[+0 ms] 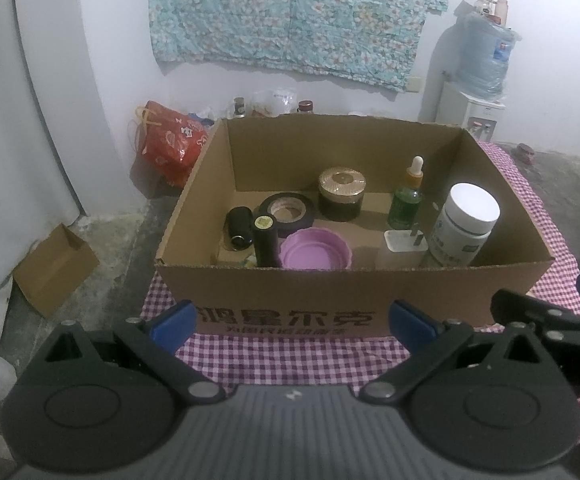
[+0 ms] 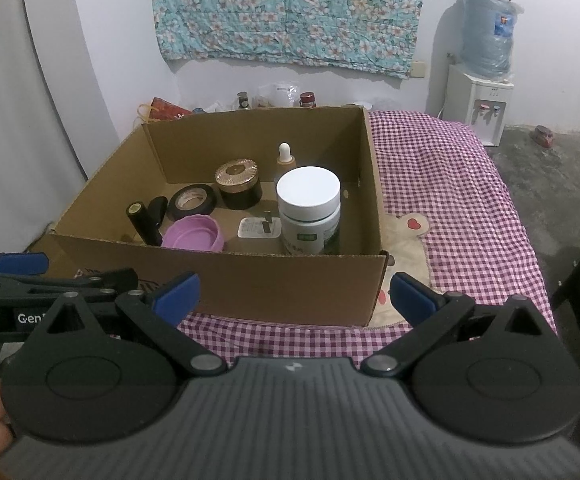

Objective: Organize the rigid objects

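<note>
Hovering wide and empty, both claws [image 1: 291,318] [image 2: 294,294] face the filled cardboard box [image 1: 274,294] just ahead.

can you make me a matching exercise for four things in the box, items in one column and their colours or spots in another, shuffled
Items
1. dropper bottle
2. tape roll
3. white-lidded jar
4. purple lid

Descriptions
A. black ring lying flat, left of the gold-topped jar
B. green glass, standing upright
C. near the front wall of the cardboard box, open side up
D. tallest, at the right side of the box

Pairs: 1-B, 2-A, 3-D, 4-C
</note>
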